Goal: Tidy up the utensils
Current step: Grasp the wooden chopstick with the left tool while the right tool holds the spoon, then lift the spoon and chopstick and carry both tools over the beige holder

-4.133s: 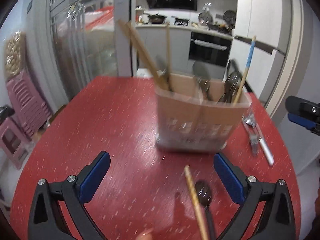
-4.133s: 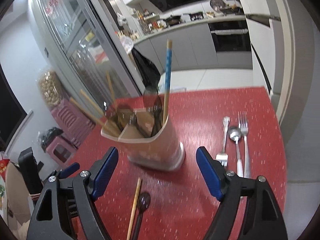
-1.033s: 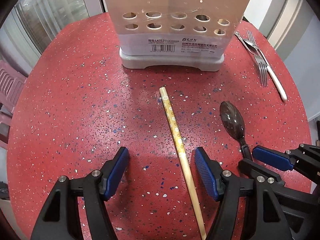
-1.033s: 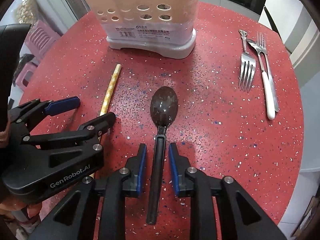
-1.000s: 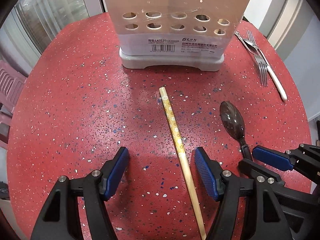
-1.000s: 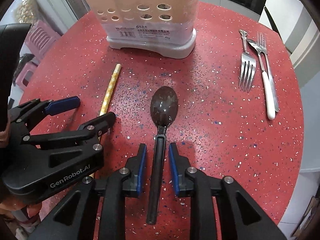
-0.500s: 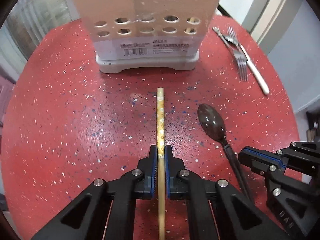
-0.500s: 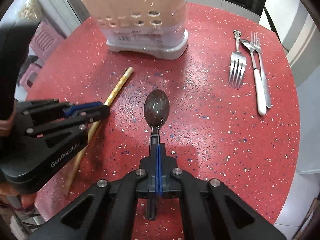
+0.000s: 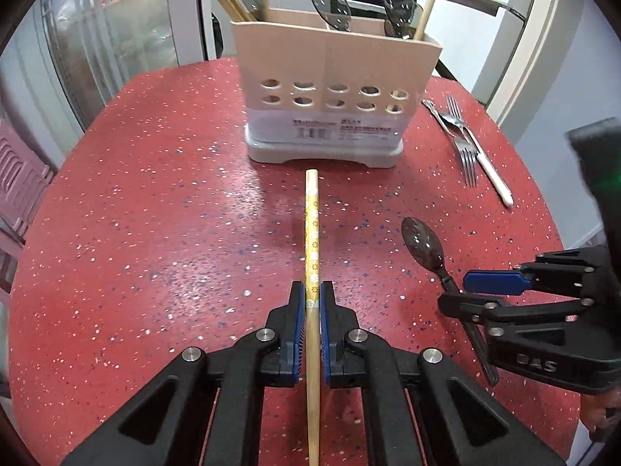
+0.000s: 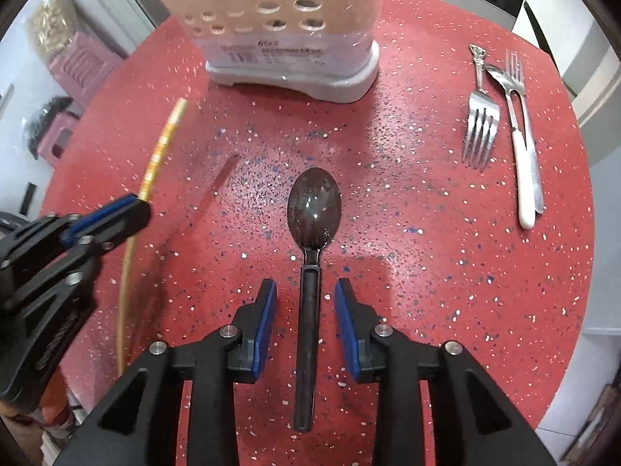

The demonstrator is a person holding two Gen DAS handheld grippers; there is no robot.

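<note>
My left gripper (image 9: 311,291) is shut on a yellow patterned chopstick (image 9: 312,233) and holds it above the red table, tip toward the beige utensil holder (image 9: 333,89). The chopstick also shows in the right wrist view (image 10: 155,159), lifted. My right gripper (image 10: 305,291) is open, its fingers on either side of the handle of a dark plastic spoon (image 10: 314,209) that lies on the table. In the left wrist view the spoon (image 9: 423,244) lies to the right with the right gripper (image 9: 477,291) over its handle.
The holder (image 10: 279,19) has several spoons and chopsticks standing in it. Two forks and a white-handled utensil (image 10: 504,124) lie at the right of the round red table (image 10: 446,272); they also show in the left wrist view (image 9: 469,147). Pink stools (image 10: 77,66) stand off the left edge.
My right gripper has opened from around the spoon handle, and the spoon lies on the table. My left gripper has lifted the chopstick and tilted it up toward the holder.
</note>
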